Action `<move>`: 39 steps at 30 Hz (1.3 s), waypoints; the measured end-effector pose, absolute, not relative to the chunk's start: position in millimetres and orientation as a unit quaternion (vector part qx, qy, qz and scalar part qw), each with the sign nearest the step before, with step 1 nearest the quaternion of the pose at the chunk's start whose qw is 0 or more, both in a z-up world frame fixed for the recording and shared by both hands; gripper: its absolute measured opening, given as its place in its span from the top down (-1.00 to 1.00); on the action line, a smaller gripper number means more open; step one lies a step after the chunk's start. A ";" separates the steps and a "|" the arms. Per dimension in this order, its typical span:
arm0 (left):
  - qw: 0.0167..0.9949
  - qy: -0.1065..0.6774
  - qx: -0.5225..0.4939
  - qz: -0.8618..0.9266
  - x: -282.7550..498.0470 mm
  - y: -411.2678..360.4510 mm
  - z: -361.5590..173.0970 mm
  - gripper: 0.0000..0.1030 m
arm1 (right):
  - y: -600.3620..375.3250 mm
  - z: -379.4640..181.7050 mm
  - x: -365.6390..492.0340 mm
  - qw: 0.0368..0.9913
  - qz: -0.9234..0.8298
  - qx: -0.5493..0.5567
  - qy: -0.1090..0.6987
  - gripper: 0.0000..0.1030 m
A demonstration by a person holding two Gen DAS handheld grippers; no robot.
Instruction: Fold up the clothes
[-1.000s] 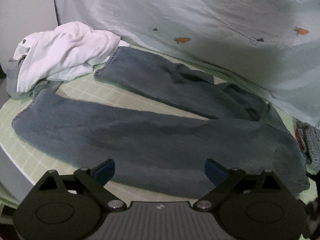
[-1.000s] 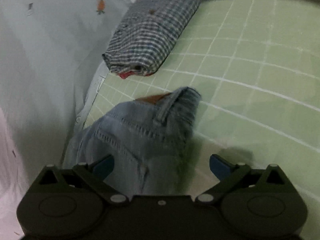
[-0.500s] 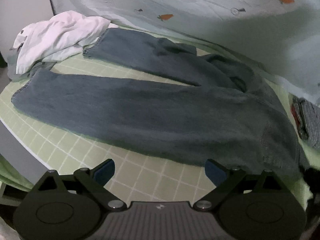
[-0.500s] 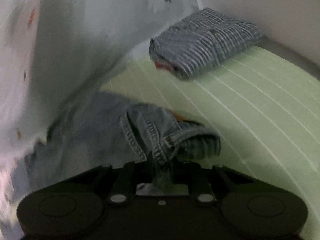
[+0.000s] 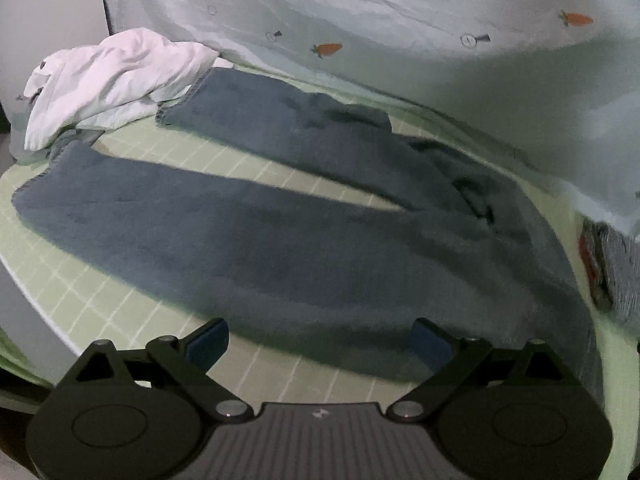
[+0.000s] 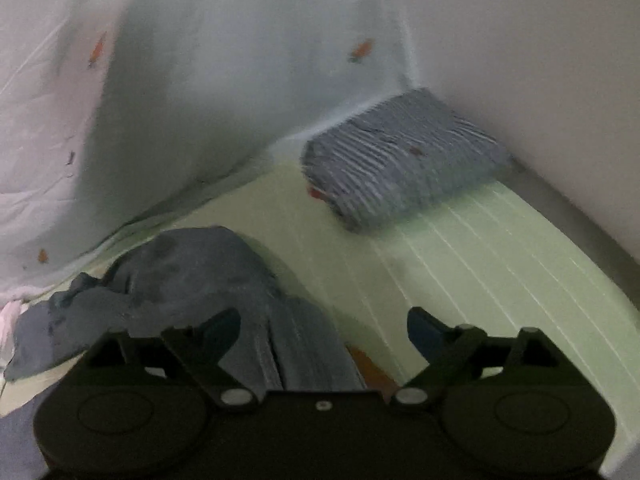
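A pair of dark blue jeans lies spread on the green grid mat, legs pointing left, waist at the right. My left gripper is open and empty, just short of the near leg's edge. In the right wrist view the jeans' waist lies bunched at the lower left. My right gripper is open above it, holding nothing.
A crumpled white garment lies at the mat's far left. A folded checked shirt sits at the far right by the wall; it also shows in the left wrist view. A pale carrot-print sheet hangs behind.
My right gripper shut on the jeans' waist half a second ago, then opened and let it go. My left gripper stayed open while its view shifted over the jeans.
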State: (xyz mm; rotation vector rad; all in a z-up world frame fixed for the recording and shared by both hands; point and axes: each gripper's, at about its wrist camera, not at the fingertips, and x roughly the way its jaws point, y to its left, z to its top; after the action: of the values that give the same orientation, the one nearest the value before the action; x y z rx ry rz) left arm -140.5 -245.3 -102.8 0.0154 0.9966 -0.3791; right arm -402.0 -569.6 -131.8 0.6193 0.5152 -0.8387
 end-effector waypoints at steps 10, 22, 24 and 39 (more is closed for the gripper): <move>0.874 0.459 -0.018 -0.158 -116.2 -277.4 -104.2 -0.89 | -664.7 -181.0 -275.9 0.847 -0.282 0.340 0.295 -0.87; 0.877 0.457 0.020 -0.149 -117.7 -274.0 -99.8 -0.89 | -651.8 -193.7 -196.6 0.852 -0.245 0.322 0.331 0.74; 0.879 0.451 0.018 -0.154 -120.1 -274.9 -96.9 -0.89 | -619.2 -171.9 -187.0 0.888 -0.225 0.247 0.317 0.78; 0.888 0.422 0.004 -0.182 -139.9 -278.0 -85.7 -0.92 | -480.0 -158.0 -202.1 0.938 -0.062 0.077 0.333 -0.04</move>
State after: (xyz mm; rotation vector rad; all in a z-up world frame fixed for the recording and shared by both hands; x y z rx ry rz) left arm -139.9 -278.0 -85.7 0.0073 0.8772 -0.3784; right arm -202.1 -480.0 -158.0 0.1563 0.6794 -0.1269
